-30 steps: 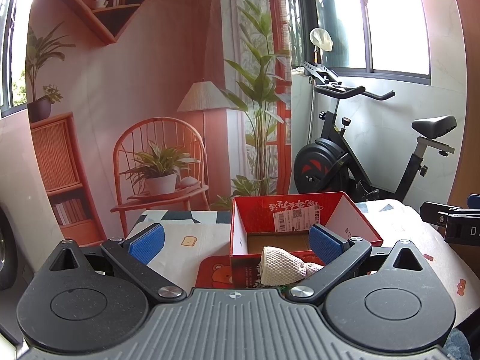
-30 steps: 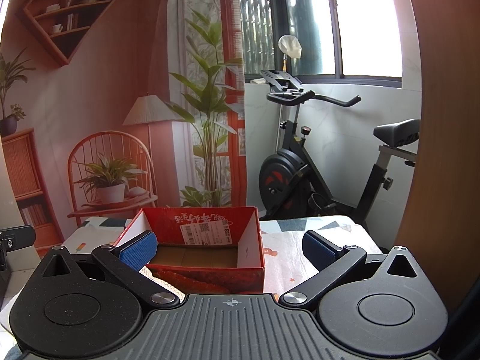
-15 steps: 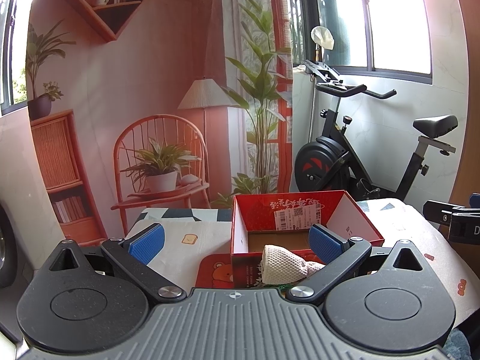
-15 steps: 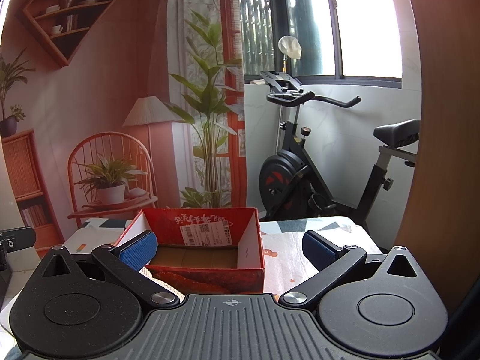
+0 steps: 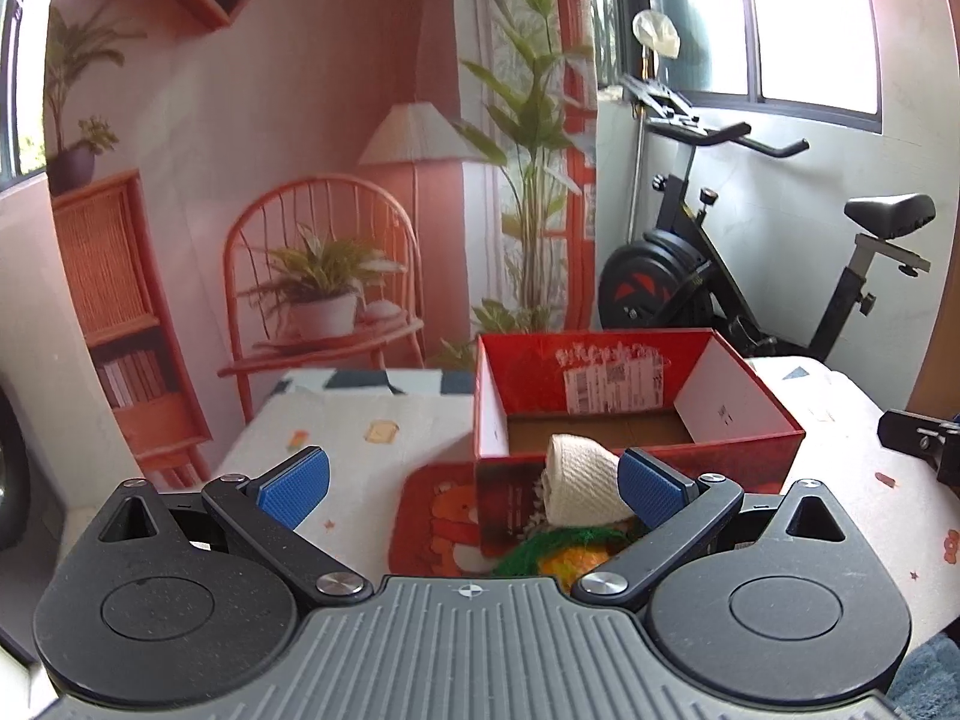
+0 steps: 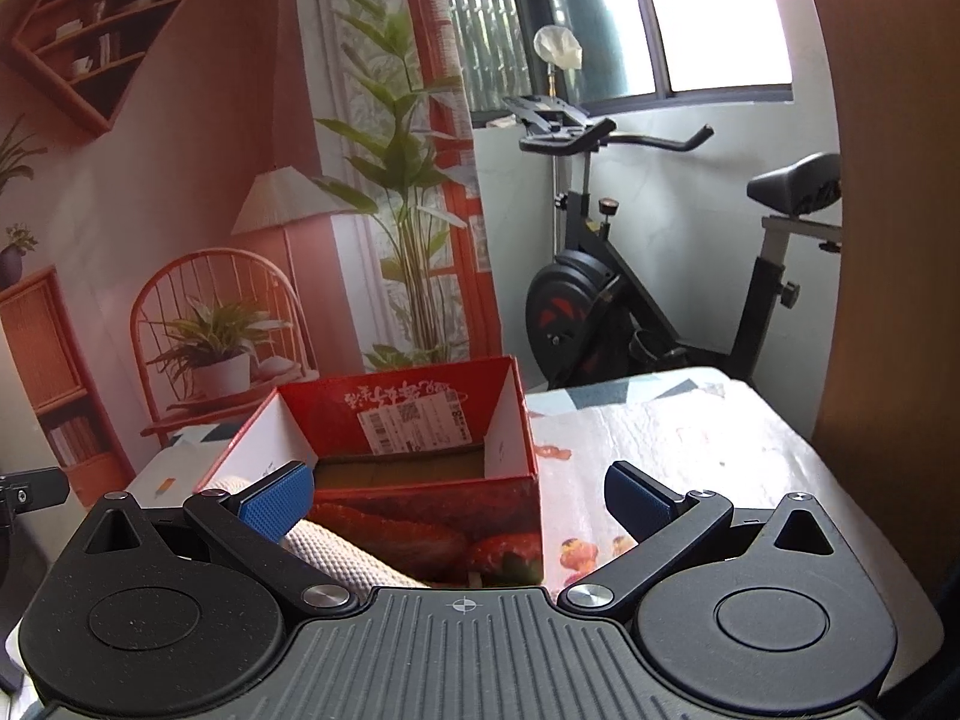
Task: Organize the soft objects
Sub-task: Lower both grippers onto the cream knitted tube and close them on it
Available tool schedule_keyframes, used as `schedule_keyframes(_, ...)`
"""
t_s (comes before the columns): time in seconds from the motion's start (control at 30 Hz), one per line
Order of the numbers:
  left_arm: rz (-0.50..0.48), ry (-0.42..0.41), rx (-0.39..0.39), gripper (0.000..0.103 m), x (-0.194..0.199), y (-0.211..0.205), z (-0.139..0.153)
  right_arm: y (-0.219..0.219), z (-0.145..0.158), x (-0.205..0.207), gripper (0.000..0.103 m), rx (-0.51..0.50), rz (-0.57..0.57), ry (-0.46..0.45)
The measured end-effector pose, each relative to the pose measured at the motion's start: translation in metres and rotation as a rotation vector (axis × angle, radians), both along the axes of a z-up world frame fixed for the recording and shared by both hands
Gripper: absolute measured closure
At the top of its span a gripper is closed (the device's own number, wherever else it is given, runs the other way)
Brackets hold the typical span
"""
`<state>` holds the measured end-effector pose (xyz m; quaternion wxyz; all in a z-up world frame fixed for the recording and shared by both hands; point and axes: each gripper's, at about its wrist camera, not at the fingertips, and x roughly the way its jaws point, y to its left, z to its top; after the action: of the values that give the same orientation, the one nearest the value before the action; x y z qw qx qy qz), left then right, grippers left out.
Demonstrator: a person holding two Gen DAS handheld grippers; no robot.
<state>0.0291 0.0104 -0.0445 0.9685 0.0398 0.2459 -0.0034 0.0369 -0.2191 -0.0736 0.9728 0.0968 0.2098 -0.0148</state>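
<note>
Left tongs: my left gripper (image 5: 471, 483) has its jaws spread wide, and nothing is clamped between the blue pads (image 5: 294, 483).
Right tongs: my right gripper (image 6: 459, 498) likewise stands with its jaws wide apart and holds nothing.
Soft items: a cream knitted piece (image 5: 581, 489) stands just in front of the box's near wall, beside my left gripper's right pad; whether it touches that pad I cannot tell. Below it lies a green and orange woolly item (image 5: 561, 552), partly hidden by the gripper body.
Same piece, right view: a cream knitted strip (image 6: 345, 558) shows low behind my right gripper's left finger, in front of the box.
Box: a red cardboard box (image 5: 744, 450) sits open-topped on the table, a white shipping label (image 5: 612, 384) on its inner far wall. The brown floor that I can see inside holds nothing; the near part is hidden.
Box exterior: strawberry print on the near face in the right view (image 6: 420, 531).
Table: covered by a pale cloth with small printed motifs (image 5: 360, 420); a red mat with a bear picture (image 5: 438, 516) lies at the box's near left corner.
Other tool: the black tip of my right gripper (image 5: 924, 438) enters at the right edge of the left view.
Surroundings: an exercise bike (image 6: 630, 300) stands behind the table under a window.
</note>
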Motion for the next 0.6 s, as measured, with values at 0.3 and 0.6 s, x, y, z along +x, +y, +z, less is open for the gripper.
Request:
schedule_keyframes(0.3, -0.030, 0.096, -0.074, 0.000, 0.017, 0.011, -0.032, 0.010, -0.038, 0.019, 0.000, 0.004, 0.025, 0.169)
schedule_keyframes(0.6, -0.061, 0.104, -0.108, 0.001, 0.040, 0.008, -0.037, 0.001, -0.069, 0.029, 0.007, 0.059, 0.063, 0.237)
